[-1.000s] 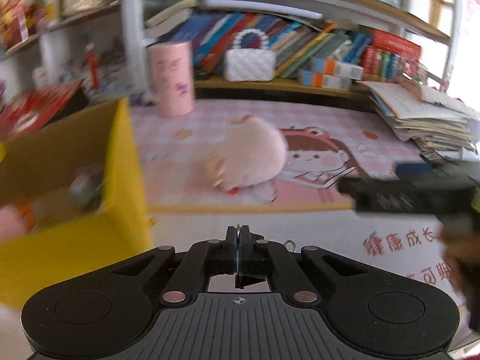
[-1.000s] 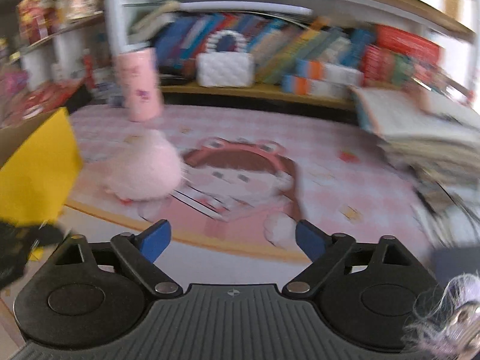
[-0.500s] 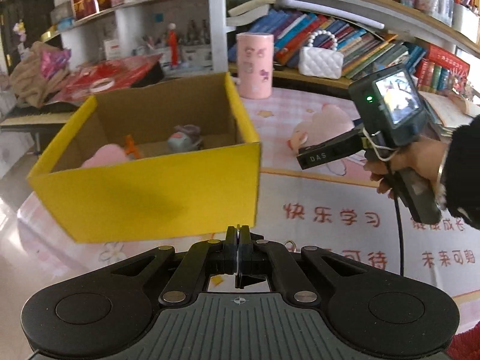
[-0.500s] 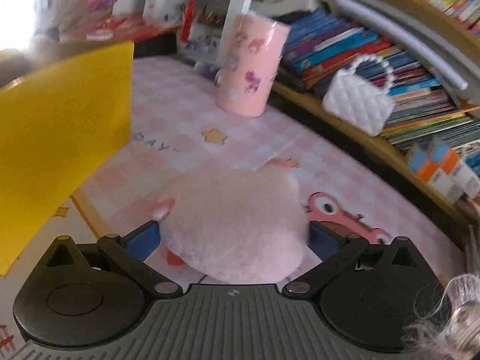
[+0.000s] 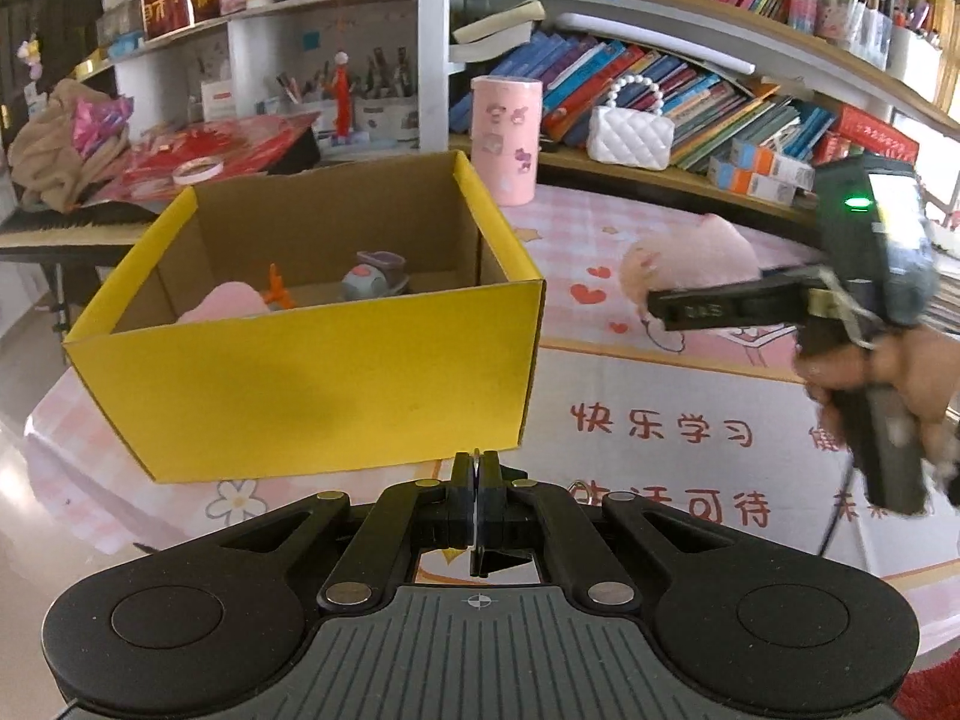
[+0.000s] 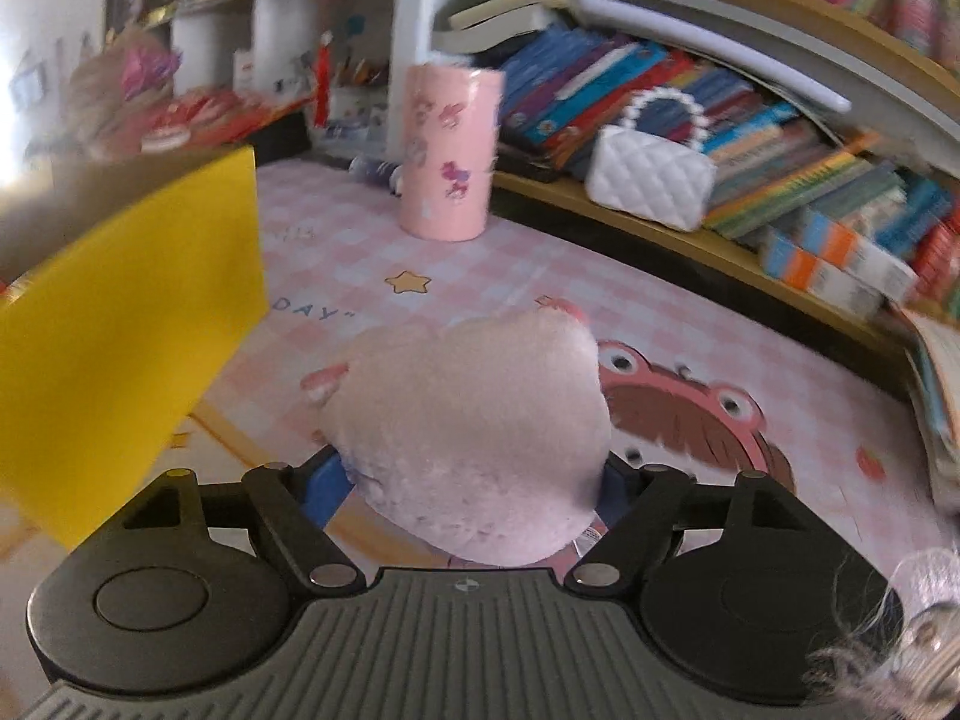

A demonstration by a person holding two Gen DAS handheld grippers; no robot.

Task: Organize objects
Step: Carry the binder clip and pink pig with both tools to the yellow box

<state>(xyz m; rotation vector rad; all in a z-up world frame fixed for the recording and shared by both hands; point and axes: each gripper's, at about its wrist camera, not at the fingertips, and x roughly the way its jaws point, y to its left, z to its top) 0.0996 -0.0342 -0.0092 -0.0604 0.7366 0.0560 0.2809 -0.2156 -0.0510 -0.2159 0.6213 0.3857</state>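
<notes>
A pink plush toy (image 6: 474, 432) sits between my right gripper's (image 6: 471, 480) blue-padded fingers, which are closed against its sides and hold it above the pink mat. In the left wrist view the same plush (image 5: 690, 258) shows held by the right gripper (image 5: 666, 303), to the right of the yellow cardboard box (image 5: 312, 384). The box holds a pink toy, an orange piece and a grey-purple toy (image 5: 375, 279). My left gripper (image 5: 479, 474) is shut and empty, just in front of the box's near wall.
A pink cylinder (image 5: 506, 138) and a white quilted handbag (image 5: 630, 135) stand at the back by a bookshelf. The yellow box (image 6: 126, 324) is to the left of the right gripper. Stacked papers (image 6: 936, 396) lie at the far right.
My right gripper has closed on the pink plush and lifted it off the mat. My left gripper has swung left and back to face the yellow box, and stays shut.
</notes>
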